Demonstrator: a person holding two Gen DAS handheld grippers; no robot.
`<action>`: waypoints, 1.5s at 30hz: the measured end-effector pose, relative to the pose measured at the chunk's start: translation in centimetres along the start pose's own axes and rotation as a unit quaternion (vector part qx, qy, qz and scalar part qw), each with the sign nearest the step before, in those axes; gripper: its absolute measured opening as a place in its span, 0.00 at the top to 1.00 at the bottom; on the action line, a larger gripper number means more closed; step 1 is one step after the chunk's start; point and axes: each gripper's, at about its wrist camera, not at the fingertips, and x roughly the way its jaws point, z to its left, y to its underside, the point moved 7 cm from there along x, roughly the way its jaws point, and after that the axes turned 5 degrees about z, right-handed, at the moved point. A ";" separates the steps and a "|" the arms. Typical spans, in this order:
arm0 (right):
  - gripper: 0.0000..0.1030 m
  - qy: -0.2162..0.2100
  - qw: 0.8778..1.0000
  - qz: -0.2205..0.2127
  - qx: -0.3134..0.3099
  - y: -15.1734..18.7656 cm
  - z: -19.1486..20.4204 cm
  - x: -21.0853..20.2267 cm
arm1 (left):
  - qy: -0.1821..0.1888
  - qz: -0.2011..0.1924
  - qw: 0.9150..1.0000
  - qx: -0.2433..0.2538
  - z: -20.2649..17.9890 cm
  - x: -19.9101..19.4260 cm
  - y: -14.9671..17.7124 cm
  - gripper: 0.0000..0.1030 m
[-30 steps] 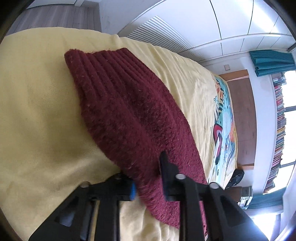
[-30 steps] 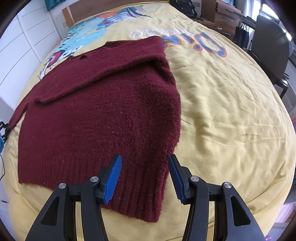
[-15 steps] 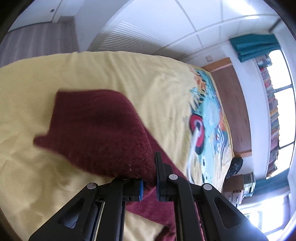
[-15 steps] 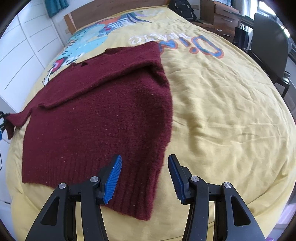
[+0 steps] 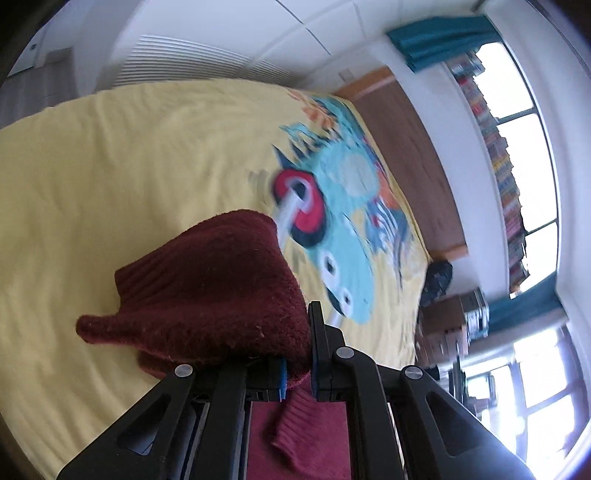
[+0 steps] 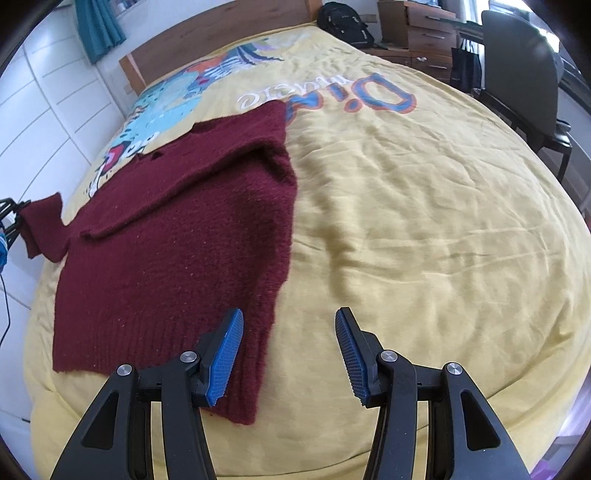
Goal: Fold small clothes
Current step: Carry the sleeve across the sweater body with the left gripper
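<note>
Left gripper (image 5: 297,363) pinches sleeve (image 5: 207,295) of maroon sweater (image 6: 177,236) lying at ten o'clock on yellow bedspread (image 6: 424,206); right gripper (image 6: 288,354) spread, empty; thick knit may slip mid-fold.

Big bed (image 6: 424,221) under a yellow cover with a blue cartoon animal and large letters near the top of the frame. Brown wooden headboard (image 6: 207,40) at the upper left. Dark red knitted sweater (image 6: 177,236) spread flat on the left half of the cover, one sleeve off the left edge. Black backpack (image 6: 341,18) at the top, behind the bed.
</note>
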 end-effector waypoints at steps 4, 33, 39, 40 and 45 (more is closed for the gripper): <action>0.48 -0.006 1.000 -0.008 0.011 0.0 -1.3 -0.5 | 0.012 0.027 0.999 0.029 -4.3 2.5 3.1 0.94; 0.48 -0.006 0.999 0.003 0.048 1.4 -6.7 -0.1 | -0.097 0.251 0.931 0.247 -11.6 17.8 32.5 0.93; 0.48 -0.007 0.998 0.004 0.055 1.4 -6.8 0.1 | -0.092 0.270 0.927 0.242 -9.4 17.3 34.0 0.72; 0.48 -0.007 0.998 0.005 0.055 1.4 -6.8 0.2 | -0.087 0.267 0.930 0.238 -9.4 16.9 33.7 0.64; 0.48 -0.007 0.999 0.007 0.051 1.4 -6.7 0.4 | -0.086 0.227 0.950 0.198 -8.4 15.6 29.7 0.53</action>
